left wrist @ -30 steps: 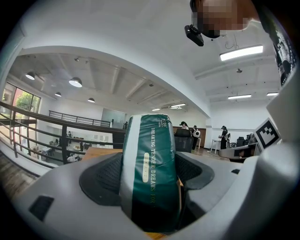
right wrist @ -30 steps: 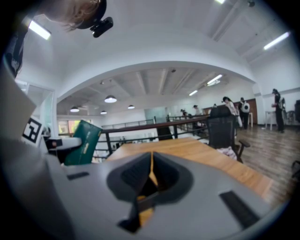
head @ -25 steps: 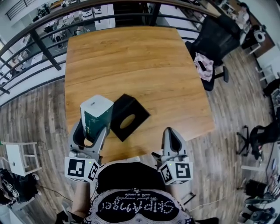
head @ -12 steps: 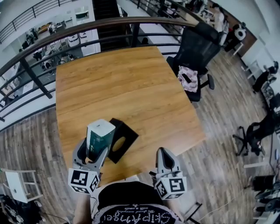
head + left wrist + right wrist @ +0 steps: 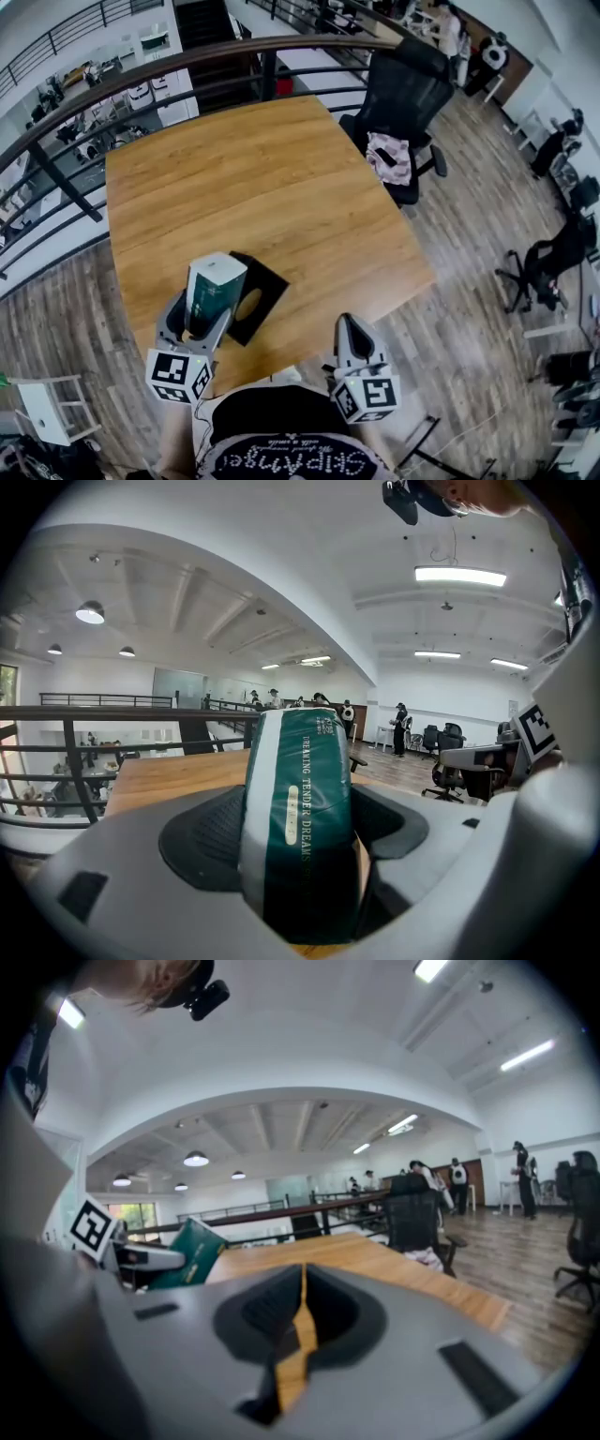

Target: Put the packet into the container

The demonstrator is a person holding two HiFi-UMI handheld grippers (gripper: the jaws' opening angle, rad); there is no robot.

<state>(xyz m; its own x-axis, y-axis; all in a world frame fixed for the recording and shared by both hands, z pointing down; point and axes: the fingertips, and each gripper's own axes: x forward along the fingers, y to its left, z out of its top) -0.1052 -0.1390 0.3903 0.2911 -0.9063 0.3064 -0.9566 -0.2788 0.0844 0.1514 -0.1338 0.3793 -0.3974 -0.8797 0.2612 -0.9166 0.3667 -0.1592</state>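
Wooden table [image 5: 281, 178] by railing; left gripper [image 5: 199, 317] clamped on green packet [image 5: 214, 286], held upright just left of black container [image 5: 265, 281]; right gripper [image 5: 349, 324] closed, empty; carry step, next likely needs packet aligned over container opening

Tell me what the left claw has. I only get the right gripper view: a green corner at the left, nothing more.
Observer: The left claw is shut on a dark green soft packet with a white end, held upright.
Operator: Where's the container?
Observer: A flat black square container with an oval opening lies on the wooden table, just right of the packet in the head view.
Operator: Packet in yet?
Observer: No. It sits in the claw and overlaps the container's left edge in the head view. How high above it, I cannot tell.
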